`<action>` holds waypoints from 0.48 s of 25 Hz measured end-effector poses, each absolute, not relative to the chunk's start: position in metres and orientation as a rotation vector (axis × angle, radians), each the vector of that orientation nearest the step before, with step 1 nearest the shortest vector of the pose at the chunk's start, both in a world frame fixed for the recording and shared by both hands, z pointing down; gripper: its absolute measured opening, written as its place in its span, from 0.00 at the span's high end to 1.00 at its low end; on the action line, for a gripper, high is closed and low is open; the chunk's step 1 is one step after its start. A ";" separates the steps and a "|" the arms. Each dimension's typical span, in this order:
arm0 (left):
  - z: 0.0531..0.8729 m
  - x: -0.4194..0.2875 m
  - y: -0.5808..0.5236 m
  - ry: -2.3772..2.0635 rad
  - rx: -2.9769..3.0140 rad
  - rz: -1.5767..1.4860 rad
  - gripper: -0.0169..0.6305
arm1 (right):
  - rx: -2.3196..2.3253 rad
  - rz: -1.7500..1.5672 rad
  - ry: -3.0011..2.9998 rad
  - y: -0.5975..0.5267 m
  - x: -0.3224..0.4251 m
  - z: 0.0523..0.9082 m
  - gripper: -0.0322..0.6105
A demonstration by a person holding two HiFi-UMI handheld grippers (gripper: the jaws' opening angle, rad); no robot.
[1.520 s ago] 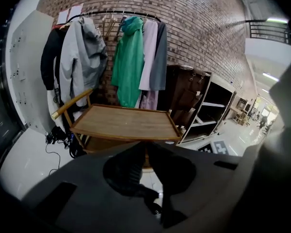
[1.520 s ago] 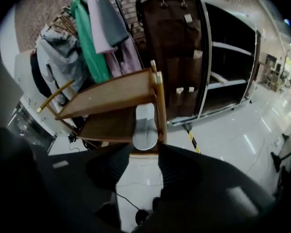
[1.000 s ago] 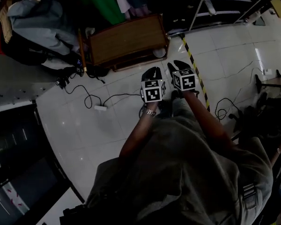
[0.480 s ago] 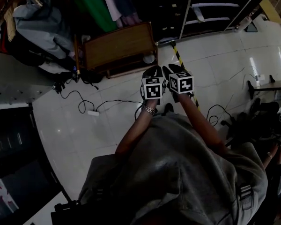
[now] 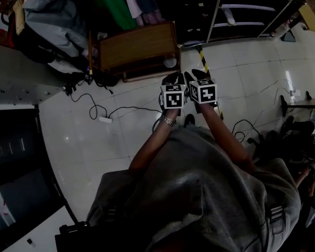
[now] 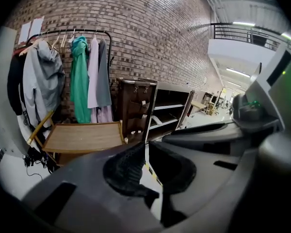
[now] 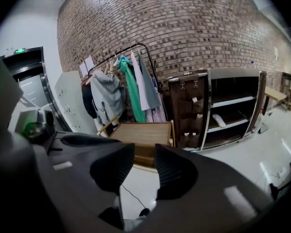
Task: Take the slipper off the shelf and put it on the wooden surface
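Note:
A pale slipper [image 5: 229, 16] lies on a middle board of the dark open shelf [image 5: 249, 7] at the far right; it also shows as slipper [image 6: 156, 120] and slipper [image 7: 219, 120]. The wooden surface [image 5: 136, 46] is a low table left of the shelf, seen too as table [image 6: 82, 136] and table [image 7: 143, 131]. My left gripper [image 5: 173, 77] and right gripper [image 5: 195, 75] hang side by side over the tiled floor, well short of both. The left gripper [image 6: 146, 147] has its jaws almost together with nothing between them. The right gripper [image 7: 144, 152] shows a small empty gap.
A clothes rack [image 6: 72, 57] with jackets and a green garment stands behind the table against a brick wall. Cables and a power strip [image 5: 106, 119] lie on the floor to the left. A yellow-black tape stripe [image 5: 203, 56] runs toward the shelf. A brown hanging organiser [image 7: 186, 106] flanks the shelf.
The person has shifted slightly toward the shelf, so more of it shows. Both grippers stay side by side with their jaws unchanged.

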State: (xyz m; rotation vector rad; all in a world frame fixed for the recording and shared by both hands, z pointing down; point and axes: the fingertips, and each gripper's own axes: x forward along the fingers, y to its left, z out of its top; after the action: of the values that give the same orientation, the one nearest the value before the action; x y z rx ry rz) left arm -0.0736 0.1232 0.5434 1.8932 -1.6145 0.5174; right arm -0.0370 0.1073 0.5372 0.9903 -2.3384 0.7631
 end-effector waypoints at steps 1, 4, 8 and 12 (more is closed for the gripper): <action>0.543 -0.074 0.123 -1.612 1.896 0.518 0.93 | 0.999 0.754 -2.345 0.106 -0.038 0.534 0.76; 0.536 -0.077 0.122 -1.620 1.909 0.535 0.93 | 1.018 0.745 -2.365 0.103 -0.039 0.524 0.77; 0.522 -0.087 0.114 -1.638 1.934 0.533 0.93 | 1.083 0.724 -2.364 0.097 -0.044 0.517 0.79; 0.518 -0.096 0.114 -1.636 1.943 0.523 0.93 | 1.101 0.672 -2.352 0.098 -0.051 0.514 0.81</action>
State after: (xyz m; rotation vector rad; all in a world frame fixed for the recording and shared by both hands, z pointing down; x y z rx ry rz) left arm -0.0956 0.1142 0.5182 1.9426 -1.6362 0.5234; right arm -0.0506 0.0980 0.5144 1.1011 -2.3522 0.6715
